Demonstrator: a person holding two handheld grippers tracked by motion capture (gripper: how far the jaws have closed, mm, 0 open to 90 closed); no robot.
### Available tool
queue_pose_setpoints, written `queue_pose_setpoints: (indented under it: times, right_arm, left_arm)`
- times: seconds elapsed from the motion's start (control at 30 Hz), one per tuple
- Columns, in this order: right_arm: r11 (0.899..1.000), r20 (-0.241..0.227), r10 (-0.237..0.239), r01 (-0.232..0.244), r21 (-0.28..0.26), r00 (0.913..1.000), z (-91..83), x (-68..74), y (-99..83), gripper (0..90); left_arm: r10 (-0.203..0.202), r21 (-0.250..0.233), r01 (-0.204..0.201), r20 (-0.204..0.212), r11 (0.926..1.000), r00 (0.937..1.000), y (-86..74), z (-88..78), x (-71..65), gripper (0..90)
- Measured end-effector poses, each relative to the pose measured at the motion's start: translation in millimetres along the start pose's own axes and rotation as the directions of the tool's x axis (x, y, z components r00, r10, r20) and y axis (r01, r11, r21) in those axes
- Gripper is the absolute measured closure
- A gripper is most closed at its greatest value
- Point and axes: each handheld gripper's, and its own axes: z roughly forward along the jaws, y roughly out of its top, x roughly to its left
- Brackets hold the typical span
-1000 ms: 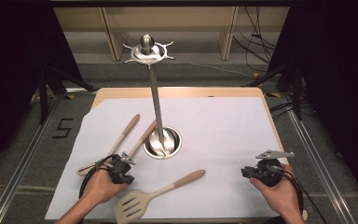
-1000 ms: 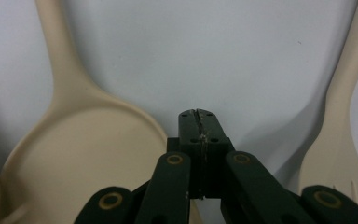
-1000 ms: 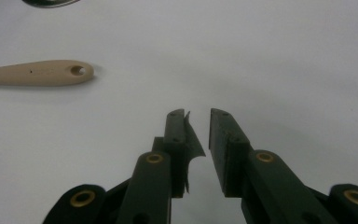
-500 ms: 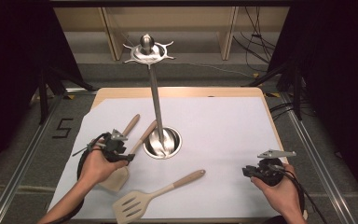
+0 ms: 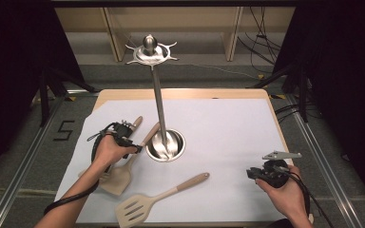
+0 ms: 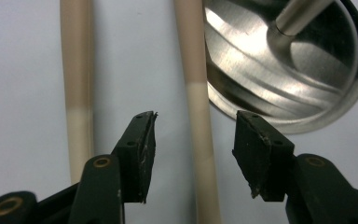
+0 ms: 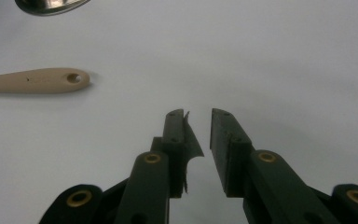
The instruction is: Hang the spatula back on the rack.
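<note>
White table (image 5: 228, 128), hanger stand (image 5: 167, 145), 3 utensils lying flat.
Left gripper (image 6: 193, 140) jaws just opened, now straddling spatula handle (image 6: 198, 116), no grip; right gripper (image 7: 198, 116) nearly closed, empty.

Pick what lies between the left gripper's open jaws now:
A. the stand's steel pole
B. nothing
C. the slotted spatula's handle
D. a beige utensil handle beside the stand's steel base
D: in the left gripper view, the left gripper straddles the beige utensil handle untouched, beside the steel base.
</note>
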Motion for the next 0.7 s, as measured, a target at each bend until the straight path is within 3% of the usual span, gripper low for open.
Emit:
queue_pose_setpoints:
  times: [0.03,0.17,0.2,0.3,0.33,0.4,0.43,0.47,0.5,0.6,0.7]
  right_arm:
    - [1.0,0.002,-0.01,0.01,-0.001,0.9999,-0.3,-1.0,0.4,75.8]
    - [1.0,0.002,0.016,-0.017,0.016,0.9999,-0.2,1.6,1.1,75.8]
    - [1.0,0.007,-0.021,0.021,-0.003,0.9997,1.6,-0.7,0.3,75.8]
    - [1.0,0.003,-0.015,0.015,0.005,0.9999,1.6,0.2,0.6,75.8]
    - [1.0,0.005,0.012,-0.012,0.018,0.9999,0.2,2.8,0.8,75.8]
    - [1.0,0.004,0.013,-0.013,0.016,0.9999,0.2,2.9,0.8,75.8]
    - [1.0,0.007,0.012,-0.013,0.017,0.9999,0.1,2.9,0.8,75.8]
    - [1.0,0.005,0.02,-0.02,0.003,0.9998,1.0,3.3,0.4,75.8]
    - [1.0,0.005,0.02,-0.02,0.005,0.9998,0.9,3.4,0.3,75.8]
    - [1.0,0.001,0.014,-0.014,0.025,0.9999,0.3,3.1,0.8,75.8]
    - [1.0,0.0,0.013,-0.013,0.024,0.9999,0.3,3.2,0.8,75.8]
  left_arm:
    - [0.012,0.03,-0.011,-0.012,0.9995,0.9999,2.6,0.5,0.0,47.6]
    - [0.022,0.052,-0.022,-0.004,0.9984,0.9997,6.3,7.6,-0.3,49.6]
    - [0.037,0.074,-0.037,0.003,0.9966,0.9993,7.0,8.7,1.1,50.6]
    - [0.046,0.107,-0.047,0.014,0.9932,0.9989,8.8,12.4,0.7,56.1]
    - [0.057,0.126,-0.059,0.015,0.9903,0.9983,9.5,13.5,-0.2,57.1]
    - [0.07,0.152,-0.073,0.026,0.9856,0.9972,11.8,15.8,-1.9,58.8]
    - [0.045,0.163,-0.046,0.012,0.9856,0.9989,12.1,16.8,-4.8,60.5]
    - [0.067,0.186,-0.065,-0.002,0.9803,0.9978,13.1,18.2,-4.6,62.0]
    - [0.062,0.213,-0.061,0.003,0.9751,0.9981,13.4,19.6,-5.7,62.8]
    - [0.075,0.242,-0.073,-0.002,0.9676,0.9972,13.7,24.5,-4.7,67.8]
    - [0.047,0.229,-0.044,-0.009,0.9724,0.9988,14.0,24.2,-5.3,75.6]
